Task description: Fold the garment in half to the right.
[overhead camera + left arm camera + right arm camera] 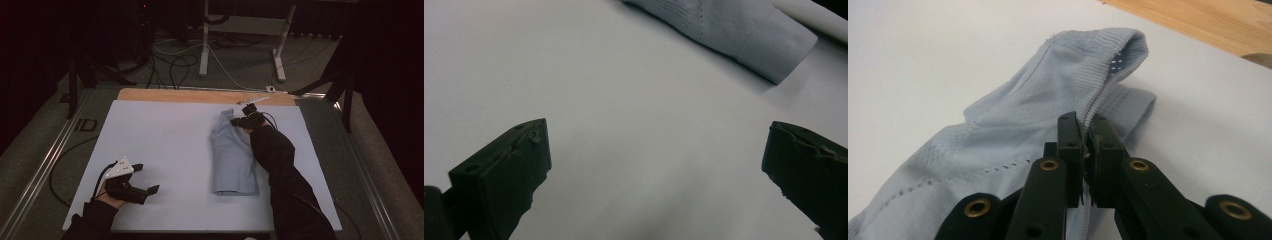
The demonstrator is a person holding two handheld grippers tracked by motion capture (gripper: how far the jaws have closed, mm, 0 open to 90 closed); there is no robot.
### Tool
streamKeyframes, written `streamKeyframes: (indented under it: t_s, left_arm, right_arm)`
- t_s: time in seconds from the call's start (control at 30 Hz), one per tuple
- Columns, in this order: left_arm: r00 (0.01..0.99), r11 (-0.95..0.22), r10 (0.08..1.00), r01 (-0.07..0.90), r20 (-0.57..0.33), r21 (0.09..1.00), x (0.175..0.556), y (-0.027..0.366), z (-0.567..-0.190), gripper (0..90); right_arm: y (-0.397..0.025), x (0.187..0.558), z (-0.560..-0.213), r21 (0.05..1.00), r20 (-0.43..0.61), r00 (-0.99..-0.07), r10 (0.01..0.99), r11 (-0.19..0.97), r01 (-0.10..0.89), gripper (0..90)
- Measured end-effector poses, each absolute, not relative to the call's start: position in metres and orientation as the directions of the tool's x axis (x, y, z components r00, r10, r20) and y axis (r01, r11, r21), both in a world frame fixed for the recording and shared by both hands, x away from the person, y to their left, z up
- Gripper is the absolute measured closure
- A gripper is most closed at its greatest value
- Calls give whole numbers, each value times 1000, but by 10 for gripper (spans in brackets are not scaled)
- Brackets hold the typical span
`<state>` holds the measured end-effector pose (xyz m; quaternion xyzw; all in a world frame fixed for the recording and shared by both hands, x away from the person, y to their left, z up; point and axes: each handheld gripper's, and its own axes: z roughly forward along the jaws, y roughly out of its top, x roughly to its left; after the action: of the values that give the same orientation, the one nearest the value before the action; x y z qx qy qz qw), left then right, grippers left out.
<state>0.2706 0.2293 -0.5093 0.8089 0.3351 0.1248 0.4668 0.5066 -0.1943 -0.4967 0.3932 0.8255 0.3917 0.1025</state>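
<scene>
A light blue folded garment (232, 157) lies on the white table cover (165, 145), right of centre. My right gripper (240, 120) is at its far end, shut on the ribbed edge of the garment (1048, 100), which is lifted into a peak there. The jaws stand pressed together on the fabric, and the right gripper (1087, 127) pinches a ribbed hem. My left gripper (147, 177) rests near the front left of the cover, open, with nothing between its fingers (509, 165). In the left gripper view a folded end of the garment (744, 35) lies further off.
A strip of bare wooden tabletop (200, 95) shows beyond the cover's far edge. Metal rails run along both sides of the table. Cables and a desk frame (240, 30) are on the floor behind. The left half of the cover is open room.
</scene>
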Motion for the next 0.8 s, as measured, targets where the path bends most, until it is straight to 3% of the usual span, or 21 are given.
streamKeyframes:
  t_s: [0.23,0.63,0.8]
  left_arm:
    - [740,-316,664,405,-105,858,270,232,-507,6]
    - [740,-319,666,402,-99,859,269,233,-507,6]
    - [742,-323,663,401,-97,857,269,232,-508,6]
  right_arm:
    - [-195,514,-514,673,146,-630,762,390,628,862]
    - [-195,516,-517,663,101,-598,795,394,636,859]
    - [-194,516,-519,655,104,-586,803,388,648,759]
